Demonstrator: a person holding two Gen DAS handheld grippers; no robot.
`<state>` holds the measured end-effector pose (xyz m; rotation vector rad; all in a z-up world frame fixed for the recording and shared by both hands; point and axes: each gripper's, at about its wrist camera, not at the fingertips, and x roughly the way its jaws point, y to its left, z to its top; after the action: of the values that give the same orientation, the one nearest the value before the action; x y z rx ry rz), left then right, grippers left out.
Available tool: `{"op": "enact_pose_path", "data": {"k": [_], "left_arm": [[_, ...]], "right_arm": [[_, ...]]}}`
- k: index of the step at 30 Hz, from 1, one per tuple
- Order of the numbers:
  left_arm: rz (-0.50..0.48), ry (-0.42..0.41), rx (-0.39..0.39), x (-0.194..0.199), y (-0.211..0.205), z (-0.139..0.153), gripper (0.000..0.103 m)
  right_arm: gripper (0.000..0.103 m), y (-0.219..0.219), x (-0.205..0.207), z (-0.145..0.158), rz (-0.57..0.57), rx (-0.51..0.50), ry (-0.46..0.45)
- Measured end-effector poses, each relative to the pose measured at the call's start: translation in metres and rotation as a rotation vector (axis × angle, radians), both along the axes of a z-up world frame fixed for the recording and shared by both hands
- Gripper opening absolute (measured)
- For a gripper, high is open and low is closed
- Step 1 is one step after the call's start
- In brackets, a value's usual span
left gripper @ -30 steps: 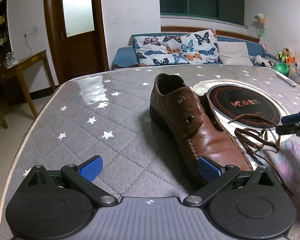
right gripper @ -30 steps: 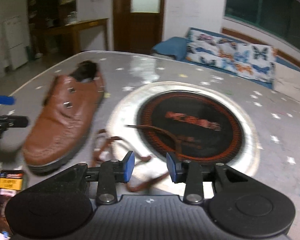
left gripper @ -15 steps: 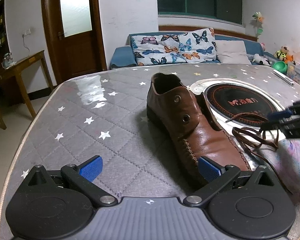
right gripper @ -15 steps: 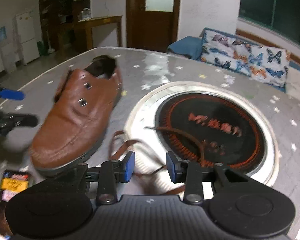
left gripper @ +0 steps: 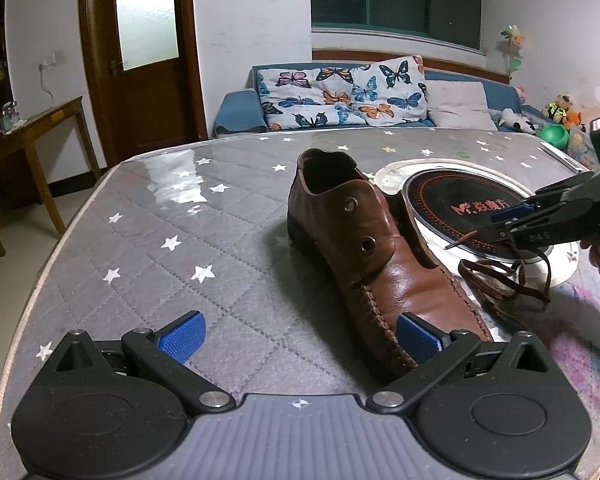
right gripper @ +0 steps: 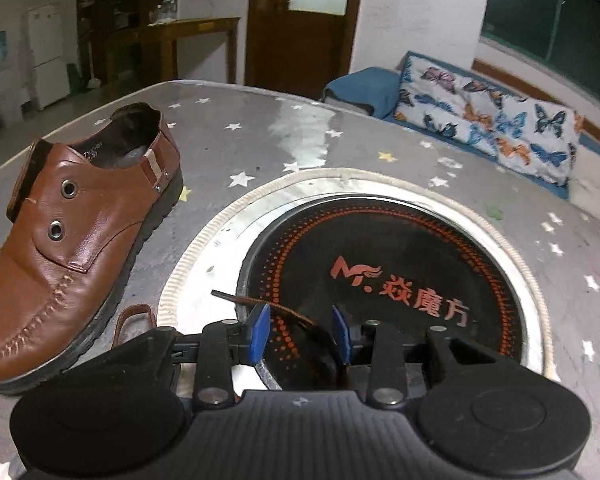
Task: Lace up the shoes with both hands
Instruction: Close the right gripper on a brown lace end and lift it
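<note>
Brown shoe (left gripper: 380, 264) toe hidden behind spread left gripper (left gripper: 298, 334); right gripper (right gripper: 300, 334), spread, now straddles lace (right gripper: 260, 303), 2 eyelets sharper.

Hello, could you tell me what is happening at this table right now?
A person is starting to lace a brown leather shoe using two hand-held grippers. The right hand-held gripper has the loose brown lace running between its fingers near the lace tip, over the round black hob; the jaws are not closed. The left hand-held gripper is wide open at the shoe's toe, holding nothing. All the visible eyelets are empty, so no threading has been done.
</note>
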<state>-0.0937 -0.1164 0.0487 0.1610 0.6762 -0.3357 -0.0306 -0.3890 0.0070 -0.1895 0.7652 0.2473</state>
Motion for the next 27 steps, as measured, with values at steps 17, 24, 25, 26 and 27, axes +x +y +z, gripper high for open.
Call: {"op": "enact_pose_path", "data": {"k": [17,24,25,26,27], "left_arm": [[-0.104,-0.011,0.03,0.005,-0.018,0.009,0.103],[-0.139,-0.008,0.02,0.008,-0.032,0.014,0.103],[-0.145,-0.008,0.02,0.008,-0.034,0.015,0.103],[-0.15,-0.008,0.021,0.009,-0.037,0.015,0.103],[-0.156,-0.008,0.027,0.009,-0.04,0.015,0.103]], "right_arm": [[0.022,-0.003,0.014,-0.005,0.148,0.03,0.042],[0.023,0.003,0.019,-0.004,0.206,0.015,0.047],[0.023,0.004,0.019,-0.005,0.211,0.018,0.054],[0.023,0.004,0.019,-0.006,0.216,0.021,0.057],[0.022,0.004,0.019,-0.006,0.221,0.024,0.058]]}}
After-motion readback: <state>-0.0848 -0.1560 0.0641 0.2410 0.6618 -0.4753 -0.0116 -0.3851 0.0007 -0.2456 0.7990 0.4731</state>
